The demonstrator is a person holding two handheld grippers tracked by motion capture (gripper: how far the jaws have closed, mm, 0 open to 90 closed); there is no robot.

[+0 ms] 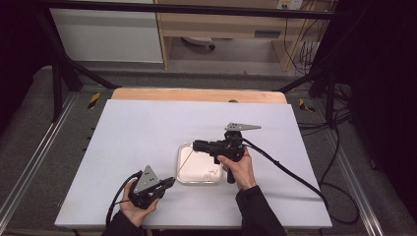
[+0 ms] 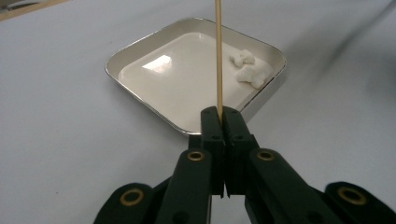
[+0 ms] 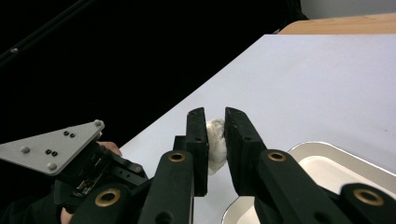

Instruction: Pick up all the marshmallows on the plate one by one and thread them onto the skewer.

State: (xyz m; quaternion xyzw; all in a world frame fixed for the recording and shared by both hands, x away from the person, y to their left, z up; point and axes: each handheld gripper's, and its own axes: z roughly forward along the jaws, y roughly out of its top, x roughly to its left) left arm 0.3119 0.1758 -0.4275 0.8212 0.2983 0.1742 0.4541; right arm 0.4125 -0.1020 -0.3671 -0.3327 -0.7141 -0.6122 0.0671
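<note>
A shallow metal tray sits mid-table. My left gripper is near the front edge, left of the tray, and is shut on a thin wooden skewer that slants up over the tray. In the left gripper view the jaws pinch the skewer, and two white soft pieces lie in the tray's far right corner. My right gripper hovers over the tray's far edge, pointing left. Its jaws are shut on a white soft piece.
The white tabletop ends in a wooden strip at the back. The right gripper's cable trails to the right across the table. Black frame bars and loose cables flank the table.
</note>
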